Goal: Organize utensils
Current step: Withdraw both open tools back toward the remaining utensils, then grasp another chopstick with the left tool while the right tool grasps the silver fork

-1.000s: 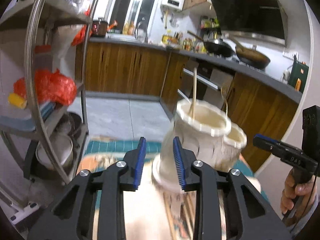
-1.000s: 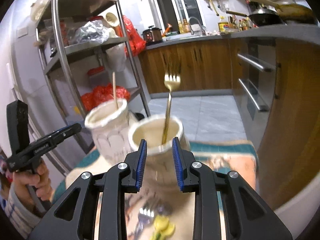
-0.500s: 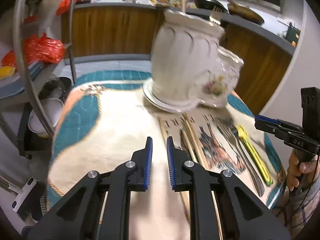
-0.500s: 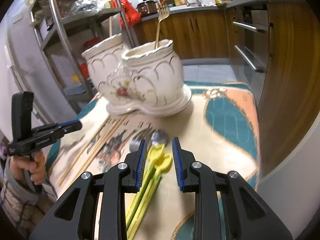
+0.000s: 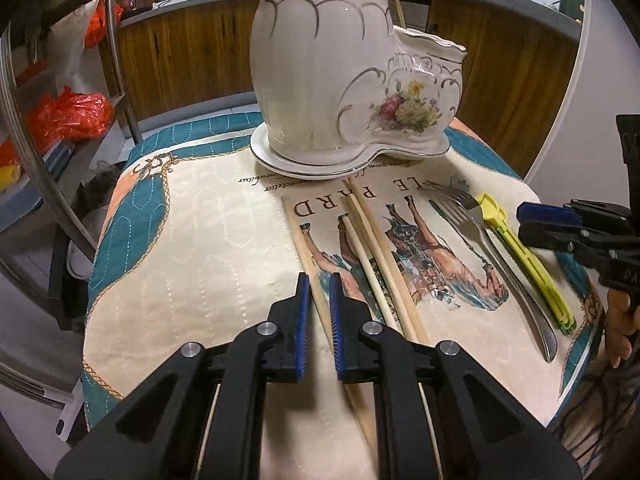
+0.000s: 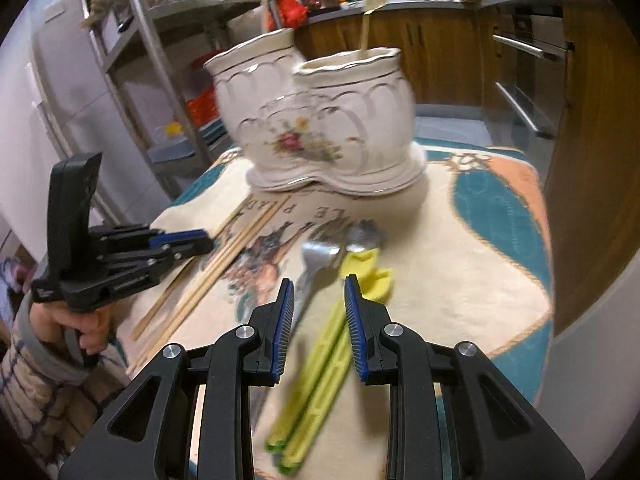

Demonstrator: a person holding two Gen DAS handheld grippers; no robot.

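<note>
**Ana:** Left wrist view first, nearest thing out. The left gripper (image 5: 319,285) has its fingers closing, only a slim gap left, and the leftmost chopstick (image 5: 306,240) runs between them. I can't say the pads press it yet.

**Ben:** So it lies flat on the surface (image 5: 208,240)?

**Ana:** Yes, on the quilted cloth, with two more chopsticks (image 5: 374,252) just to its right. Thin, stiff, light wood, I'd judge; it could roll or pivot if pinched near one end, so a hold nearer mid-length would suit it.

**Ben:** And the right side?

**Ana:** The right gripper (image 6: 319,286) has its fingers partly spread, nothing pinched. The yellow-green tongs (image 6: 320,364) lie below the gap and the steel fork (image 6: 314,272) is just beside them, touching or nearly so. The tongs look like springy plastic, light; taking both arms together along the shaft seems safest. The fork is smooth metal, likely slippery, best held across its handle.

**Ben:** Farther back?

**Ana:** The white ceramic holder (image 5: 340,80), two cups on one base, stands upright beyond the utensils. A gold fork handle (image 6: 365,32) rises from the lower cup. It's fragile, so things should go in gently
</note>
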